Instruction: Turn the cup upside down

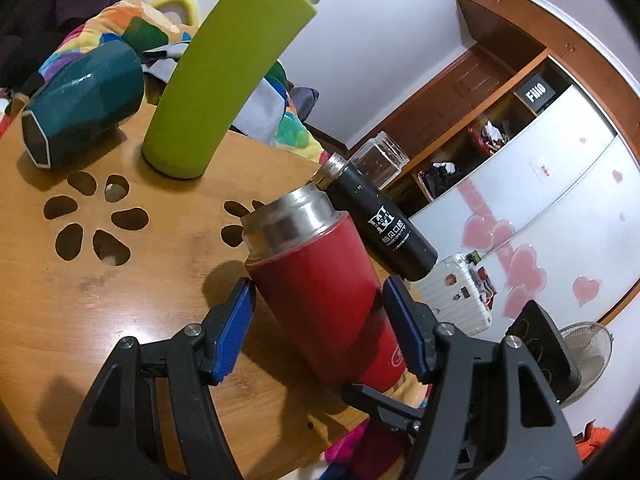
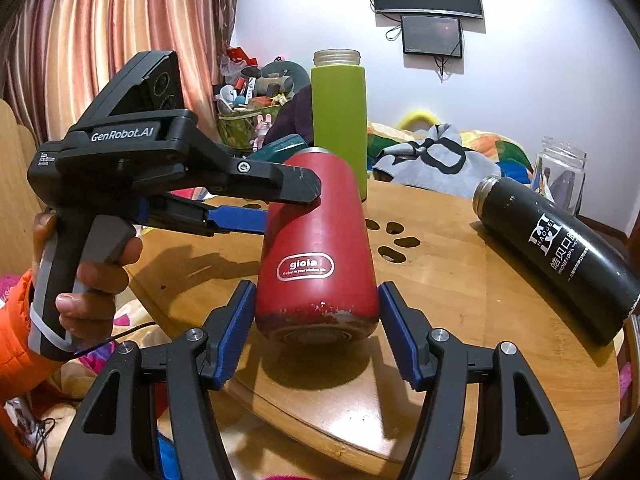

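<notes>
Red cup seen tilted, base toward right gripper, pads spread, not touching; left gripper straddles body, contact unclear.

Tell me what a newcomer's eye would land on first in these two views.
The red cup dominates: tilted at the near edge of the wooden table, between the blue pads of both the left gripper and the right gripper; whether either grips it is unclear. Behind it stands a tall green bottle, upright, and to the right a black flask lies on its side.
</notes>
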### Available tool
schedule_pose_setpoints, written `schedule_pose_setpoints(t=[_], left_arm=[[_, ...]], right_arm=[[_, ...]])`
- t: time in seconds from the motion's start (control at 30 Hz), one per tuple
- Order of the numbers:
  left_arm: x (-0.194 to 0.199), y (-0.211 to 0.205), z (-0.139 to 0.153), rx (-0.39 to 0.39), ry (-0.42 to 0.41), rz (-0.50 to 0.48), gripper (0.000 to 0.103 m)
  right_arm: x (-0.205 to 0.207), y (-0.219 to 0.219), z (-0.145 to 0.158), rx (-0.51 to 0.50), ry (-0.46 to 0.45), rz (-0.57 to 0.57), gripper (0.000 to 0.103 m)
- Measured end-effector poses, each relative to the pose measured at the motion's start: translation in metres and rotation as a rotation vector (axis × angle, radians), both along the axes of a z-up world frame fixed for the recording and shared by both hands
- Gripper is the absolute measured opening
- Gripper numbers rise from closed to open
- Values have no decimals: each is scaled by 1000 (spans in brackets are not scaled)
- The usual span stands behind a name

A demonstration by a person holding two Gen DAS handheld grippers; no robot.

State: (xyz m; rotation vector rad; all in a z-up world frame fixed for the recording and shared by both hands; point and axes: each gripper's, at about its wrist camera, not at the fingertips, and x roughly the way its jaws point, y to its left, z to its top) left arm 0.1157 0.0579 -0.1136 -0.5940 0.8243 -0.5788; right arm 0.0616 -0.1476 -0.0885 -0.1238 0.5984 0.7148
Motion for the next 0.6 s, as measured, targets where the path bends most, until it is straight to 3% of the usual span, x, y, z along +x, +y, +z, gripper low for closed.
schedule_pose_setpoints(t=[0.1, 0.27, 0.4, 0.6], left_arm=[[3, 6, -4, -25, 25, 5, 66], [2, 3, -8, 28, 34, 23, 74], [4, 1, -5, 35, 42, 28, 75], [-5, -13, 7, 156, -28, 28, 75]], right_arm=[[2, 0, 0, 3, 6, -1, 59], [3, 0, -1, 10, 10, -3, 59], [6, -1, -2, 16, 14, -7, 59], [7, 0, -2, 15, 12, -8, 59]])
